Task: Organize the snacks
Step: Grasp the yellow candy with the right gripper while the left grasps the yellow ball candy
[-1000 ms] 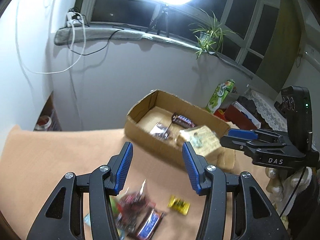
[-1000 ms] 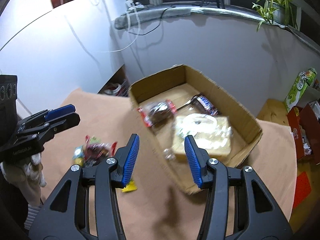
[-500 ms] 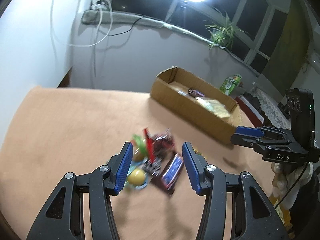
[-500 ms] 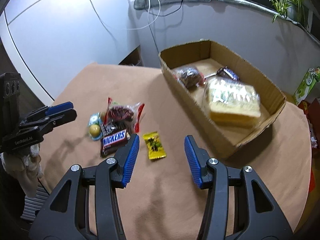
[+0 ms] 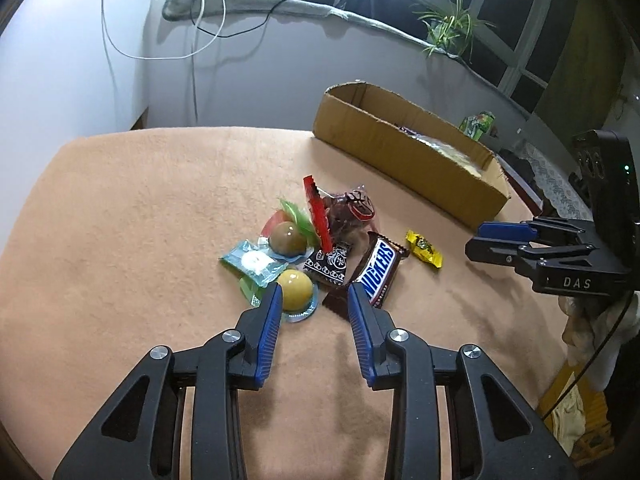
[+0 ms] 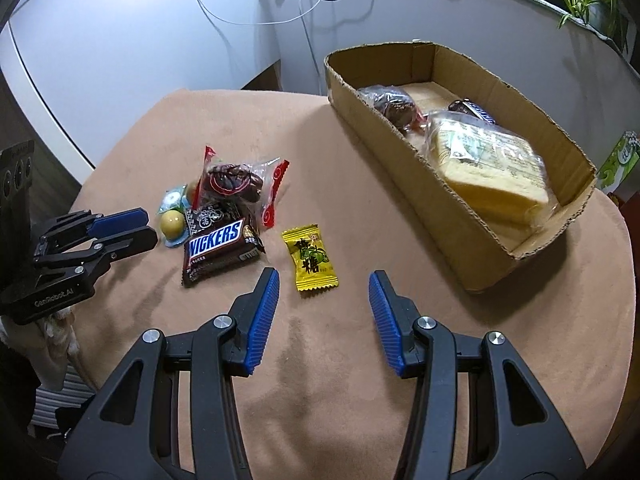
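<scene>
Blue ribbed pads line both claws. The left gripper [image 5: 313, 294] has its jaws closing, with a narrow gap between them and nothing pressed inside; its tips hang just near of the snack pile, the left tip beside a yellow jelly cup [image 5: 295, 290] and the right tip beside the near end of the Snickers bar [image 5: 374, 269]. The right gripper [image 6: 323, 286] stands half open and holds nothing; between its tips only the peach cloth [image 6: 400, 220] shows, and the yellow candy [image 6: 312, 259] lies just far of its left tip. Left of this candy sits the pile: the Snickers bar, a small black patterned packet [image 5: 330, 263], a clear bag of dark dried fruit with red edges [image 6: 236, 180], a brown jelly cup [image 5: 286, 237] and a pale blue wrapped sweet [image 5: 252, 261], all touching or overlapping. Further to the right and far, the cardboard box [image 6: 460, 216] rests on the cloth, well apart from the pile. Inside it lie a wrapped yellow cake slice [image 6: 488, 164], a dark wrapped bun [image 6: 392, 106] and a small dark bar [image 6: 470, 109] near the far wall.
</scene>
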`<state>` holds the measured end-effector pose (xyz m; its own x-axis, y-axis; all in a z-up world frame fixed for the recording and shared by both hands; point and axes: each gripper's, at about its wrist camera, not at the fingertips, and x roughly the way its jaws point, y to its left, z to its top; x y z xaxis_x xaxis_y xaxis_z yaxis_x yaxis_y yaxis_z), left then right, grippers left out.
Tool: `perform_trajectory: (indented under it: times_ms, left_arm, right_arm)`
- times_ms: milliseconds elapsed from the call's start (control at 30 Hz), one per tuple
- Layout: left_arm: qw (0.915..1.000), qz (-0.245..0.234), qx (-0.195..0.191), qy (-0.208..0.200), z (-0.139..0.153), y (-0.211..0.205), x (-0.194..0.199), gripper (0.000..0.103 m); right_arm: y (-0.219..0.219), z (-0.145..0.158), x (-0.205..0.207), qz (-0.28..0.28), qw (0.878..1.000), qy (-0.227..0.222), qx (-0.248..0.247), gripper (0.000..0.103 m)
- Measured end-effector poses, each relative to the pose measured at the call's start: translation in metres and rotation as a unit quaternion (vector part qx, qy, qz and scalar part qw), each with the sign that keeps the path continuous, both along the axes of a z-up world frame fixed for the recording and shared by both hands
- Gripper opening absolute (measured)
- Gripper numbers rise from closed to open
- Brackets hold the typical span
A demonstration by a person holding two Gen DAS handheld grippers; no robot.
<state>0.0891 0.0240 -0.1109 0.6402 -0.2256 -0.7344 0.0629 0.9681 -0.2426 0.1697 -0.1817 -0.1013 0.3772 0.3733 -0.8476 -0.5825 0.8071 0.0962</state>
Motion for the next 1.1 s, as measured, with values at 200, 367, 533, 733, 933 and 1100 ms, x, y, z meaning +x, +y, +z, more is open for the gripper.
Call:
perform_trajectory:
  times_ms: [200,367,533,733,933,1100]
  left_arm:
    - [0.9997,0.002,0.020,0.012,-0.010,-0.003,0.010,0.032]
    - [0.9991,0.004,0.036,0.020,-0.018,-0.003,0.016,0.032]
    - [0.9980,0.002,0.060,0.019,-0.024,-0.006,0.020,0.032]
    - [0.9972,-0.002,0.074,0.013,-0.024,-0.009,0.020,0.032]
    - [0.9965,-0.001,0.084,0.007,-0.024,-0.011,0.020,0.031]
    - [0.9965,-0.002,0.084,0.006,-0.024,-0.012,0.019,0.031]
  right_arm:
    - [0.003,-0.008,0.010,-0.001,1.000,0.009,-0.003,0.049]
    - [0.008,-0.016,0.017,0.002,1.000,0.015,-0.011,0.049]
    - [0.011,-0.027,0.027,0.004,1.000,0.023,-0.020,0.049]
    - [0.023,-0.036,0.032,0.018,0.999,0.025,-0.030,0.049]
    - [0.034,-0.039,0.031,0.029,0.998,0.003,-0.064,0.032]
    - [0.033,-0.038,0.028,0.026,0.997,0.004,-0.068,0.026]
